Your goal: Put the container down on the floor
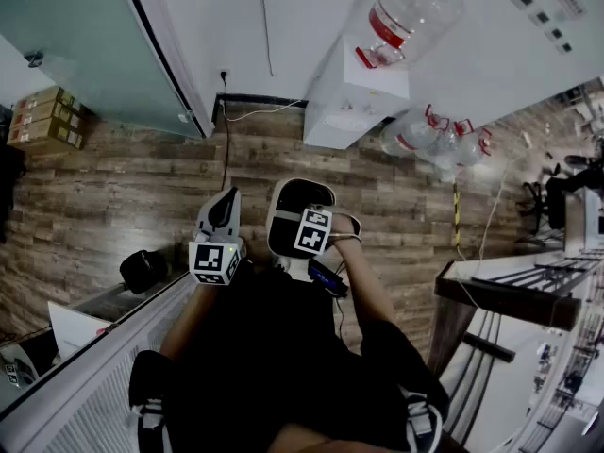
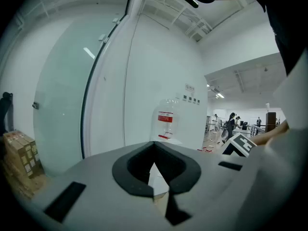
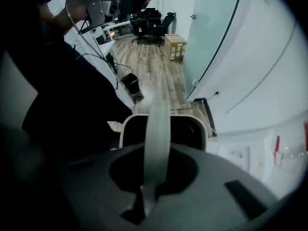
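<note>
The right hand-held gripper (image 3: 146, 192) is pressed shut on the pale handle (image 3: 158, 138) of the container (image 1: 283, 220), a white bin with a dark inside. The bin hangs from that strap in front of the person, above the wooden floor (image 1: 113, 187). Just to its left, the left hand-held gripper (image 2: 159, 194) has its jaws pressed together with nothing between them. Further out, a white water dispenser (image 1: 344, 102) stands against the wall, with spare bottles (image 1: 425, 132) on the floor beside it.
</note>
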Demonstrator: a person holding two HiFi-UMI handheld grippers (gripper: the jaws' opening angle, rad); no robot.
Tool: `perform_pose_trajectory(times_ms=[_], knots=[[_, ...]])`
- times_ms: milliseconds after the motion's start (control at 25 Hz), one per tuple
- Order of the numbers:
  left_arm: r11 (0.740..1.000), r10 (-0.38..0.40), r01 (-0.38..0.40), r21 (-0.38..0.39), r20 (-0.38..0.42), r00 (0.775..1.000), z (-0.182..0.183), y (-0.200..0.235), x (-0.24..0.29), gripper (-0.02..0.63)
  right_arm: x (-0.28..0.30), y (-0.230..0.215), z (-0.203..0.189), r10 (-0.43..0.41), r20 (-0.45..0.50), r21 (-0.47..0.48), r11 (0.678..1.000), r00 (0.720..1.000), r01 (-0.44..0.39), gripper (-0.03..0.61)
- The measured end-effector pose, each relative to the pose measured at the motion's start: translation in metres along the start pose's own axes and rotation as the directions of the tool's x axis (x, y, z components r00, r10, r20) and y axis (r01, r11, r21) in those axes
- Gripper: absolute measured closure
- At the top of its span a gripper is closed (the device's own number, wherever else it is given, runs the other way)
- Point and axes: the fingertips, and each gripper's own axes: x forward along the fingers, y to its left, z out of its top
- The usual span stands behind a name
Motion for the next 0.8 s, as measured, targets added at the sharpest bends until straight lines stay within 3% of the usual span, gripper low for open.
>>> perform_pose_trajectory(times_ms=[800], knots=[[1.000,-0.003,0.002,0.005,0.009,1.000,0.000,-0.023,-0.009,0.584,-0.001,0.021,-0.012,0.011,0.032,-0.004,1.000,0.999,-0.011,0.545]])
